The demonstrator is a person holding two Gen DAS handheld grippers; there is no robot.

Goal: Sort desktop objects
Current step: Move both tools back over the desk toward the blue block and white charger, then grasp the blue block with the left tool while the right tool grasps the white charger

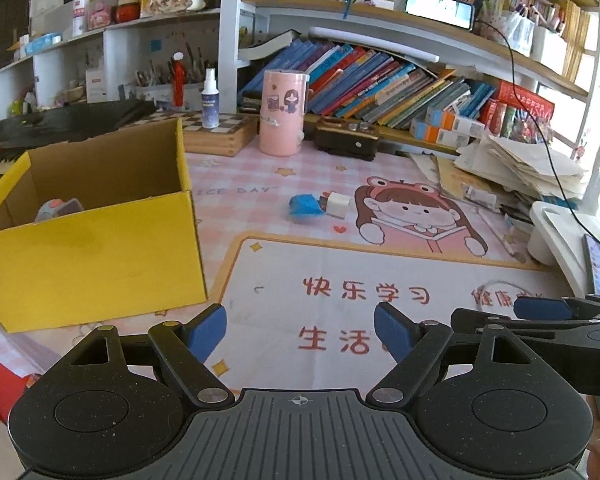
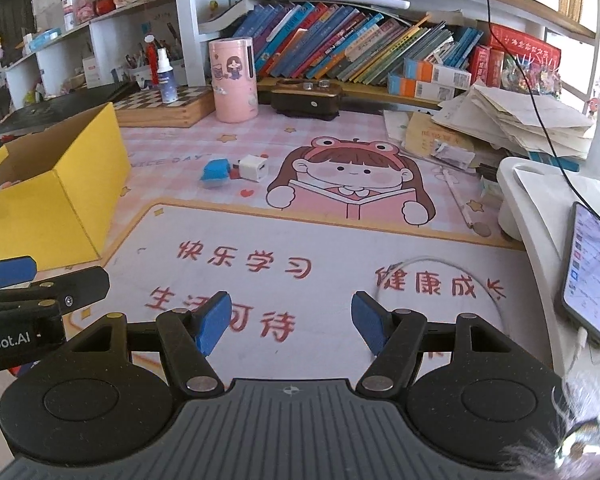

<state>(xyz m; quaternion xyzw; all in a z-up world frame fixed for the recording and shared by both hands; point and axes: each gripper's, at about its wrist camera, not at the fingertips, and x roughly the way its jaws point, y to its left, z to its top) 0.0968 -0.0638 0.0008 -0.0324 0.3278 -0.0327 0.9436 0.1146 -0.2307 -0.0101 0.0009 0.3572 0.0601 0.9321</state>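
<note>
A blue crumpled object (image 1: 305, 205) (image 2: 215, 172) and a white charger cube (image 1: 337, 204) (image 2: 253, 169) lie side by side on the pink desk mat (image 1: 340, 280) (image 2: 324, 240). An open yellow cardboard box (image 1: 96, 256) (image 2: 52, 200) stands at the left; a small grey item (image 1: 56, 209) lies inside it. My left gripper (image 1: 300, 330) hovers open over the mat's near part, nothing between its blue pads. My right gripper (image 2: 291, 320) is open too, empty, beside the left one. Both are well short of the blue object and the cube.
A pink cylinder container (image 1: 283, 114) (image 2: 236, 80), a dark wooden case (image 1: 346, 138), a chessboard box with a spray bottle (image 1: 210, 100) and rows of books line the back. Stacked papers (image 2: 512, 120), a white stand with a phone (image 2: 590, 272) and a cable sit at the right.
</note>
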